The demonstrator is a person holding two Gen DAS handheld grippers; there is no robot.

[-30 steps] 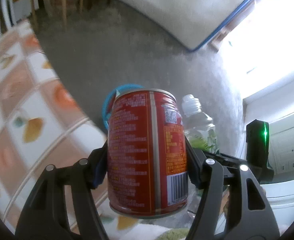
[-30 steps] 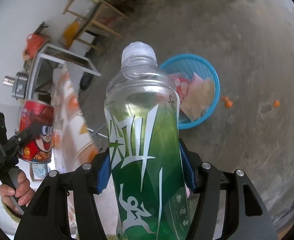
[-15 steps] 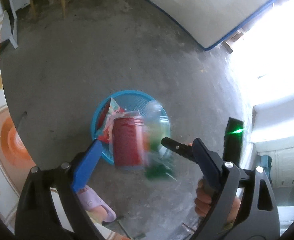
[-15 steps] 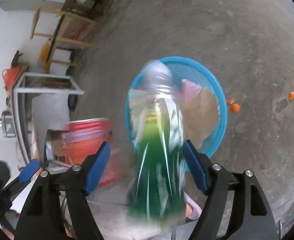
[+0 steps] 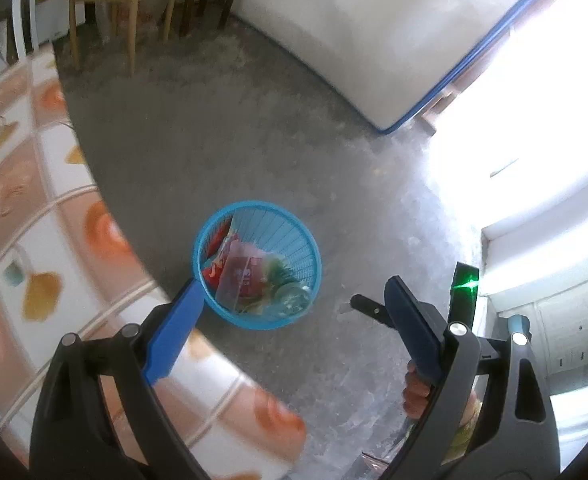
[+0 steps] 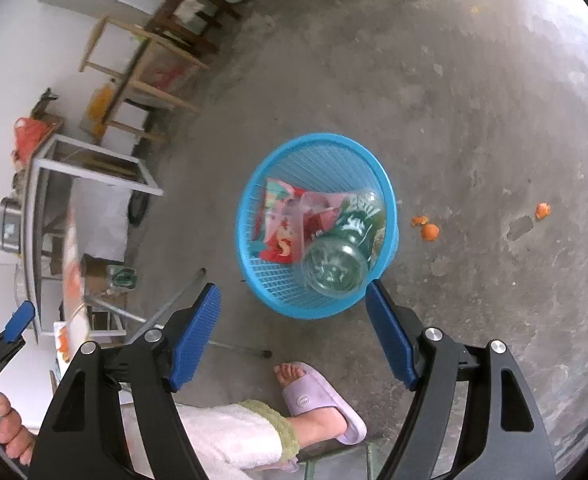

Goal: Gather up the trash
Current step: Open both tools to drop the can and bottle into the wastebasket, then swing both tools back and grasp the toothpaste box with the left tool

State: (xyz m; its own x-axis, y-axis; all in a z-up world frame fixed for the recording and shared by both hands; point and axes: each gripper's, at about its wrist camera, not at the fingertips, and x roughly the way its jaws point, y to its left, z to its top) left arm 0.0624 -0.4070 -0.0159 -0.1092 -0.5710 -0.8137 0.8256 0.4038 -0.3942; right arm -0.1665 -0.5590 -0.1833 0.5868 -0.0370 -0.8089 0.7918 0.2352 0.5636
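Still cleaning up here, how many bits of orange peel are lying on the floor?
3: two orange peel pieces lie together just right of the blue basket, one farther right. More may be hidden outside the view.

No lettering can be read; the green bottle's (image 6: 348,240) white markings stay illegible

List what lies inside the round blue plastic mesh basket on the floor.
Inside the blue mesh basket: a clear green-labelled plastic bottle lying base toward the camera, over red and pink snack wrappers. A red can is not clearly visible; whatever lies beneath is covered.
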